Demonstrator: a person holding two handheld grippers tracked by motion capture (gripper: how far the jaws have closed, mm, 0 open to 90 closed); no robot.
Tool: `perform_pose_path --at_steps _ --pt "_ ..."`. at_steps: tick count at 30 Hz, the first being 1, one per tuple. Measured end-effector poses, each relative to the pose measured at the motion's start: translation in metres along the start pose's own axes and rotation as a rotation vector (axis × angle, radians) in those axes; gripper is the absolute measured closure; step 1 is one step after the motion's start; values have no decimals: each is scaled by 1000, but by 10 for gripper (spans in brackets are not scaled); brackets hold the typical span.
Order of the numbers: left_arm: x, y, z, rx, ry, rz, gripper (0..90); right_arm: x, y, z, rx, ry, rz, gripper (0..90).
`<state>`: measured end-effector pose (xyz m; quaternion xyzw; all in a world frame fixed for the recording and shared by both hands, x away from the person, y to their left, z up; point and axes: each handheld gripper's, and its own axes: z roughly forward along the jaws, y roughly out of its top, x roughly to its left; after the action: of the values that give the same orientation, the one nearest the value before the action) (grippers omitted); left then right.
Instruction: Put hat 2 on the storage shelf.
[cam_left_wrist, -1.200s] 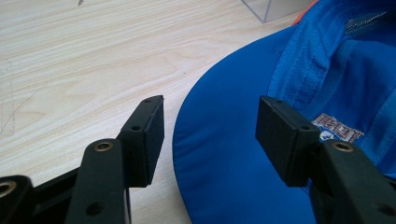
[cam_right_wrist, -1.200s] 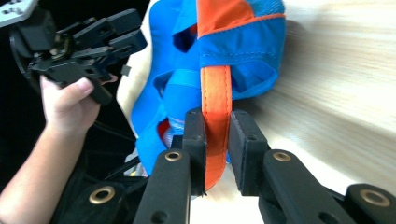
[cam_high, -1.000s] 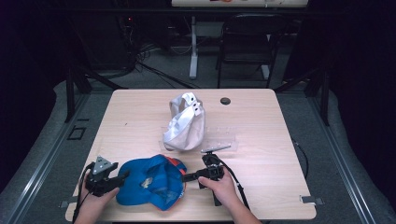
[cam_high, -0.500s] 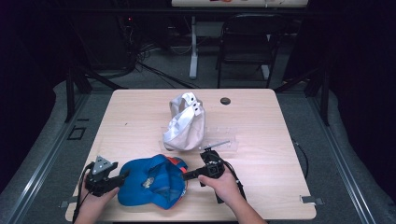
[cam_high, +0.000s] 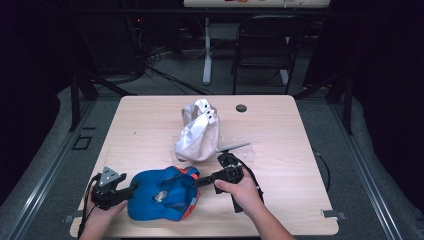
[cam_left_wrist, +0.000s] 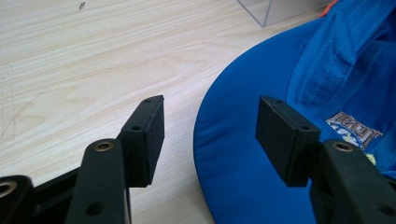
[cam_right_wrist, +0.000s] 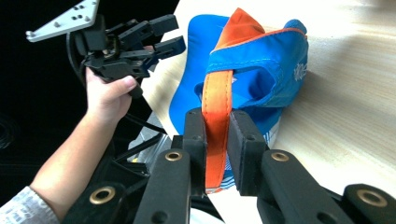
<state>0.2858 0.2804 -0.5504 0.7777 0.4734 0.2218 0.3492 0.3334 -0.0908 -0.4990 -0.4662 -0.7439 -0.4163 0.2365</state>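
Note:
A blue cap (cam_high: 162, 197) with orange trim lies near the table's front edge. My right gripper (cam_high: 197, 182) reaches in from the cap's right side. In the right gripper view it (cam_right_wrist: 218, 126) is shut on the cap's orange back strap (cam_right_wrist: 215, 98), which rises between the pads and lifts the cap's rear. My left gripper (cam_high: 131, 189) stands open at the cap's left. In the left gripper view the blue brim (cam_left_wrist: 243, 154) lies between its spread jaws (cam_left_wrist: 210, 126), and neither pad presses on it. Farther off in the right gripper view, the left gripper (cam_right_wrist: 166, 32) shows in a hand.
A white cap (cam_high: 197, 132) sits at the table's middle, with a clear plastic piece (cam_high: 240, 150) beside it on the right. A small dark disc (cam_high: 241, 108) lies near the far edge. A chair (cam_high: 265, 50) and cables stand beyond the table (cam_high: 300, 200).
My right gripper has risen a little with the orange strap in it, pulling the cap's back up. The left gripper has stayed where it was.

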Motion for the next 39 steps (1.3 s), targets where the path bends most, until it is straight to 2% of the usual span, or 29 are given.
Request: perform_pose_path --at_steps 6,9,12,17,20,26,31,39 --pt "0 0 0 1 2 3 426 0 -5 -8 -29 26 3 785" --pt "0 0 0 3 4 4 426 0 -6 -16 -49 96 27 785" --pt "-1 0 1 5 4 6 426 0 -7 -24 -72 125 41 785" --pt "-2 1 0 9 6 12 426 0 -5 -38 -85 121 43 785" --pt "-2 0 1 -1 8 7 426 -2 -5 -49 -100 120 71 786" --pt "-2 1 0 7 6 12 426 -4 -3 -70 -131 191 131 786" --pt "-3 1 1 4 7 14 426 2 1 -82 -130 242 173 786" --pt "-3 1 0 5 9 17 426 17 13 -99 -151 317 190 786"
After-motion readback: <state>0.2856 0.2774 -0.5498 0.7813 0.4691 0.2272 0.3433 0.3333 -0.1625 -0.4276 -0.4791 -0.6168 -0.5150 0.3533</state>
